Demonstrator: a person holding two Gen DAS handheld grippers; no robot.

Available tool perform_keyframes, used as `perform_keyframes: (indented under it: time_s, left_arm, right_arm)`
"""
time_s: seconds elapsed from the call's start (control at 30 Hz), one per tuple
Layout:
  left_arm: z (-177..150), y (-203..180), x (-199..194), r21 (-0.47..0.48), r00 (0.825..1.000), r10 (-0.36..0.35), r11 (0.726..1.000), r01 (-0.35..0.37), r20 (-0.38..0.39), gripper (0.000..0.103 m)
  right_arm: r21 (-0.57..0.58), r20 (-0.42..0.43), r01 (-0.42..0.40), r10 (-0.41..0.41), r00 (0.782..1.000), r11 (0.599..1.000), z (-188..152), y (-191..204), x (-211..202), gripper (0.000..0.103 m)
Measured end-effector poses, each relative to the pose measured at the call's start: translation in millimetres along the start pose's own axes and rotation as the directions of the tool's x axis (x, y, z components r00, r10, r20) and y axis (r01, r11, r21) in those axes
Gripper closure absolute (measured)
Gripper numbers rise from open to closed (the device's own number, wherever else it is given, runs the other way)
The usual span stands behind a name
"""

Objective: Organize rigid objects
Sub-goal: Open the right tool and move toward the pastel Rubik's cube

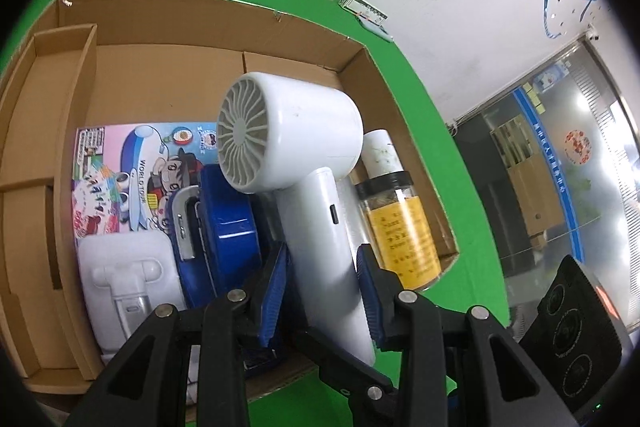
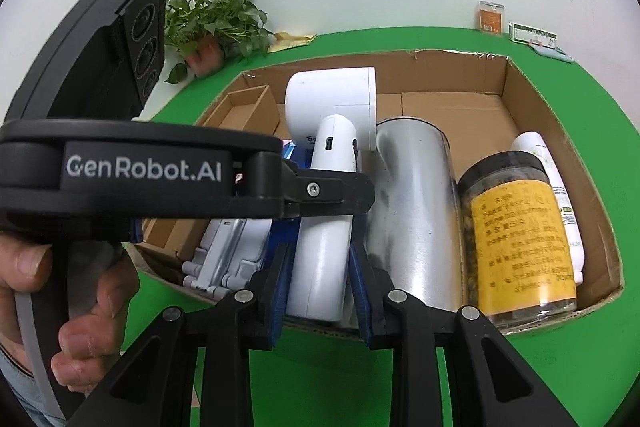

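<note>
Between both grippers' jaws: white hair dryer (image 1: 320,227) handle, clamped by left (image 1: 324,291) & right (image 2: 320,291).
Smooth plastic body, ribbed grey vent, over cardboard box (image 1: 160,75).

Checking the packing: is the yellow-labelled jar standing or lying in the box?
Lying on its side: the jar rests lengthwise on the box floor, black lid toward the far wall.

"GenRobot.AI" on the left gripper (image 2: 320,189) (white lettering); "WORLD TOUR" on the picture box (image 1: 120,179).

White hair dryer (image 1: 304,163) stands upright over the cardboard box (image 1: 168,27) (grille facing left).
</note>
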State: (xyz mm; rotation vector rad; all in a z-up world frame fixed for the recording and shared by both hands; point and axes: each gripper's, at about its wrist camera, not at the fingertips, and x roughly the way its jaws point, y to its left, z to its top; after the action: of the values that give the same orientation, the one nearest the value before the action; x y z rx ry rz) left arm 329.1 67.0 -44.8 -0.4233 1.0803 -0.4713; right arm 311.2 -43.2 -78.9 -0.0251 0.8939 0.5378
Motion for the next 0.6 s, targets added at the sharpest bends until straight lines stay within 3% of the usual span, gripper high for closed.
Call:
perform_keyframes:
  time_s: [0.17, 0.23, 0.3, 0.37, 0.4, 0.43, 0.47, 0.5, 0.53, 0.57, 0.6]
  left_arm:
    - [1.4, 5.2, -3.2, -0.016, 1.000, 0.025, 1.000, -0.025, -0.008, 0.069]
    - [-3.4, 3.8, -14.3, 0.007, 0.999, 0.045, 0.999, -0.046, 0.028, 0.068]
    - [-9.2, 3.3, -29.6, 0.020, 0.994, 0.073, 0.997, -0.075, 0.084, 0.068]
    - [-17.1, 1.1, -49.6, 0.039, 0.981, 0.104, 0.993, -0.112, 0.161, 0.066]
    - [-27.7, -2.9, -65.8, 0.059, 0.964, 0.141, 0.986, -0.158, 0.223, 0.057]
    - [-34.4, -5.4, -74.7, 0.067, 0.950, 0.171, 0.979, -0.195, 0.260, 0.038]
    - [-43.6, -8.3, -86.4, 0.070, 0.927, 0.217, 0.966, -0.249, 0.307, 0.026]
    - [-57.2, -12.0, -99.9, 0.061, 0.889, 0.272, 0.947, -0.314, 0.368, 0.013]
    - [-72.4, -15.0, -112.7, 0.050, 0.850, 0.306, 0.931, -0.361, 0.430, 0.012]
    - [-85.9, -16.8, -122.0, 0.045, 0.826, 0.322, 0.922, -0.385, 0.462, 0.012]
    - [-94.6, -15.9, -127.3, 0.041, 0.819, 0.332, 0.917, -0.396, 0.469, 0.012]
  right_arm:
    - [-0.001, -0.025, -0.015, 0.015, 1.000, 1.000, 0.6, 1.1, 15.4, 0.072]
    - [-0.008, -0.005, -0.028, 0.028, 1.000, 1.000, -3.0, 2.7, 9.9, 0.059]
    - [-0.040, 0.067, -0.009, 0.011, 0.998, 0.999, -10.7, 9.8, -8.0, 0.031]
    - [-0.085, 0.158, 0.027, -0.013, 0.987, 0.996, -17.9, 15.0, -25.2, 0.017]
    - [-0.102, 0.191, 0.040, -0.020, 0.981, 0.994, -21.8, 16.5, -32.2, 0.014]
    - [-0.114, 0.220, 0.053, -0.027, 0.975, 0.992, -26.1, 18.8, -40.1, 0.013]
    - [-0.126, 0.257, 0.065, -0.030, 0.966, 0.990, -32.0, 20.0, -48.4, 0.007]
    - [-0.136, 0.284, 0.073, -0.032, 0.958, 0.988, -38.2, 21.9, -56.4, 0.001]
    - [-0.154, 0.322, 0.086, -0.032, 0.946, 0.984, -46.0, 24.1, -63.9, 0.001]
    - [-0.171, 0.348, 0.098, -0.033, 0.937, 0.980, -52.5, 27.2, -69.5, 0.001]
    - [-0.183, 0.363, 0.105, -0.032, 0.931, 0.978, -57.7, 31.1, -76.5, 0.001]
